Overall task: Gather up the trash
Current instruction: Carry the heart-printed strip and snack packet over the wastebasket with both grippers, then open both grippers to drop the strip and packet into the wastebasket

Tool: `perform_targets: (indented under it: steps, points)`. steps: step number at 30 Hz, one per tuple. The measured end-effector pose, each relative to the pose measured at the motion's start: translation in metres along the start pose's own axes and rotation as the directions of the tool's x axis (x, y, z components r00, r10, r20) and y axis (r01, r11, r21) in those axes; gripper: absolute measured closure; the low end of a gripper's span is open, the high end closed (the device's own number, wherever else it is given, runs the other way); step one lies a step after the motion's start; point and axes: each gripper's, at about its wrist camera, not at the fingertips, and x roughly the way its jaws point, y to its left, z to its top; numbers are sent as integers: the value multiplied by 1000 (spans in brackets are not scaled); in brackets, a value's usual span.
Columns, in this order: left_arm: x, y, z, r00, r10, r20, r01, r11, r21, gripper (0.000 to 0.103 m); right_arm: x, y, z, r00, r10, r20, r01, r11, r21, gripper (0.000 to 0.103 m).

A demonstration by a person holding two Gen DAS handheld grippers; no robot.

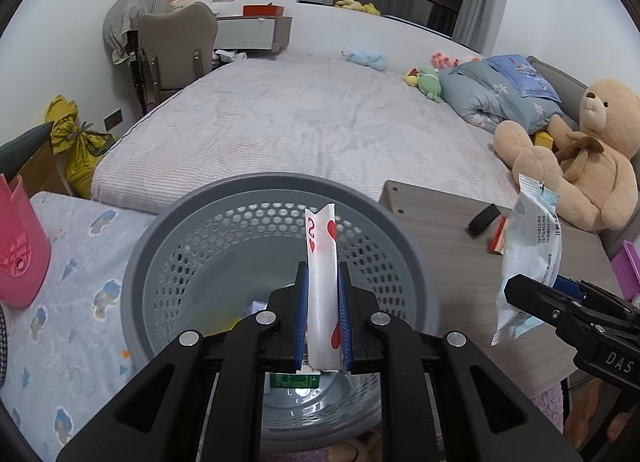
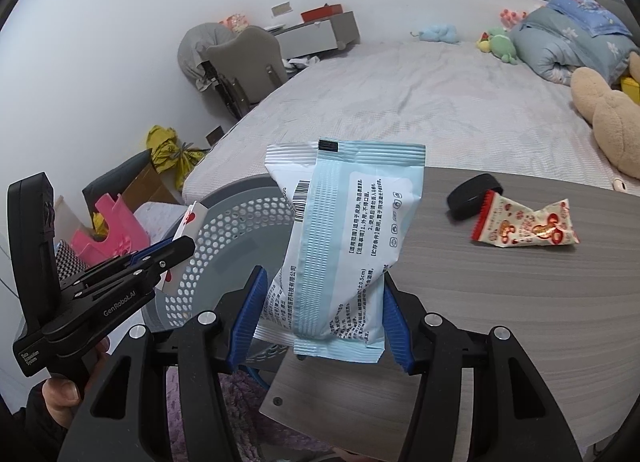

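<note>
My left gripper (image 1: 323, 282) is shut on a bent playing card (image 1: 321, 262), a two of hearts, held upright over the grey perforated bin (image 1: 180, 254). A few scraps lie at the bin's bottom. In the right wrist view my right gripper (image 2: 322, 294) is shut on a pale blue and white packet (image 2: 340, 229), which hangs over the wooden table (image 2: 500, 302) edge beside the grey bin (image 2: 236, 229). The same blue packet (image 1: 528, 258) and right gripper (image 1: 532, 294) appear at the right of the left wrist view. The left gripper (image 2: 188, 246) shows at the left of the right wrist view.
A red-and-white snack wrapper (image 2: 524, 225) and a black round object (image 2: 474, 195) lie on the table. Behind is a bed (image 1: 300, 117) with plush toys and a large teddy bear (image 1: 580, 153). A pink plastic stool (image 2: 116, 229) stands left of the bin.
</note>
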Motion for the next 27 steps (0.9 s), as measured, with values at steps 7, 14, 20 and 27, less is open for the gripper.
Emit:
perform_targets:
  steps: [7,14,20,27]
  points:
    - [9,23,0,999,33,-17,-33,999,-33,89,26,19,6,999,34,-35,-35,999,-28,49]
    - [20,40,3,998,49,-29,-50,997,-56,89,48,34,13,996,55,-64,-59,997,-58,49]
    - [26,50,6,998,59,-38,-62,996,-64,89,63,46,18,994,73,-84,-80,993,-82,48]
    - [28,56,8,997,69,-37,-71,995,-68,89,76,54,24,992,87,-90,-95,991,-92,48]
